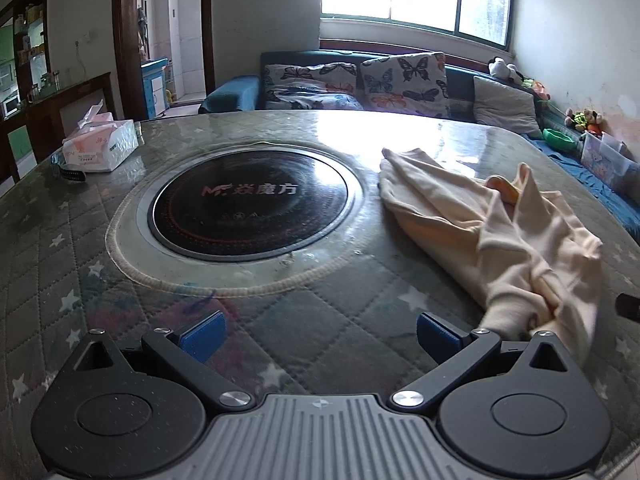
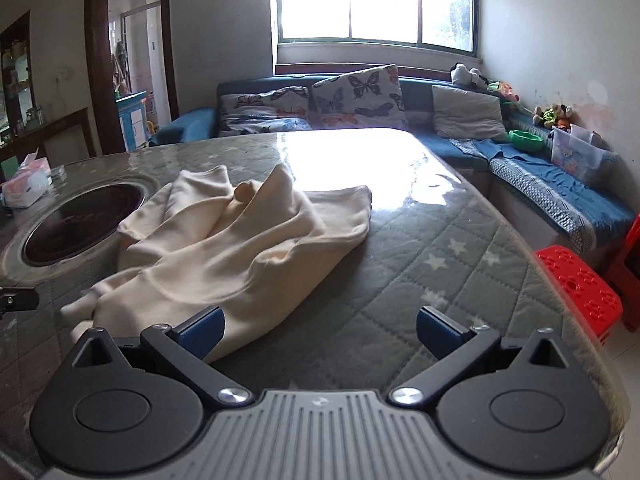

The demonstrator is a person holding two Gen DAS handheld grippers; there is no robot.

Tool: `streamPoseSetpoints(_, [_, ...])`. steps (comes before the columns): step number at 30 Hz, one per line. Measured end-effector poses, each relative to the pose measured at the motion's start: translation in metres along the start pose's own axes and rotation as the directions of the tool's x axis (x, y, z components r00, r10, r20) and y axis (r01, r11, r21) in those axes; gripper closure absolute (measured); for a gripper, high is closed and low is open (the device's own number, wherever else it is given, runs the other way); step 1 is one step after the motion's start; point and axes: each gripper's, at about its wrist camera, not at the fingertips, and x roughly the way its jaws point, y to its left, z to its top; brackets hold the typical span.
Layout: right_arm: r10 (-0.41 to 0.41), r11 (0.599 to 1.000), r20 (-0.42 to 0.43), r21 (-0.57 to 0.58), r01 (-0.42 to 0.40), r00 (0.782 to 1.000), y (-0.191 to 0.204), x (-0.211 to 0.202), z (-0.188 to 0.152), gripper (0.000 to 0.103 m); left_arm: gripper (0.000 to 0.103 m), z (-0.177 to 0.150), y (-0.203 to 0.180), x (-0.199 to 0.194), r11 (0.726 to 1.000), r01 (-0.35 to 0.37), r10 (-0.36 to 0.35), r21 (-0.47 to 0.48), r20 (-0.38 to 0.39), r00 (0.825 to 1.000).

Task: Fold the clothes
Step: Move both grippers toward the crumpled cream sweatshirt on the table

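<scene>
Item: one cream-coloured garment point(image 2: 240, 236), unfolded, lay in a crumpled heap on the table point(image 2: 460, 264), whose top was a grey quilted cover with white stars under a glossy clear sheet. The heap sat just to the right of the round black induction hob point(image 1: 250, 204) set into the tabletop; in the right wrist view one edge of the cloth reached close to the hob's rim, though whether it touched could not be told. Several ridges of fabric stood up in peaks, and a small patch of yellow-orange showed at one fold in the left wrist view. Left gripper point(image 1: 318, 334): jaws spread wide, blue pads bare, nothing between them, positioned over open tabletop with the garment's near corner just beside its right finger. Right gripper point(image 2: 318, 332): jaws likewise spread wide and holding nothing; its left blue pad point(image 2: 202, 330) stood against the near edge of the cloth, contact uncertain. Also on the table: a box of tissues point(image 1: 102, 146) near the far left edge. Beyond the table: a blue sofa point(image 2: 192, 124) with butterfly-print cushions point(image 2: 356, 96), a bright window point(image 2: 376, 0) and a red plastic stool point(image 2: 580, 288) at the right.
</scene>
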Motion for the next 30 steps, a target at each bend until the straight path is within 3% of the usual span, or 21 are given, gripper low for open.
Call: streamPoseSetpoints(30, [0.055,0.998,-0.017,-0.033,-0.055,0.998,0.026,-0.034,-0.016,0.0,0.0,-0.019,-0.03,-0.027,0.996,0.053,-0.053,0.075,-0.003,0.999])
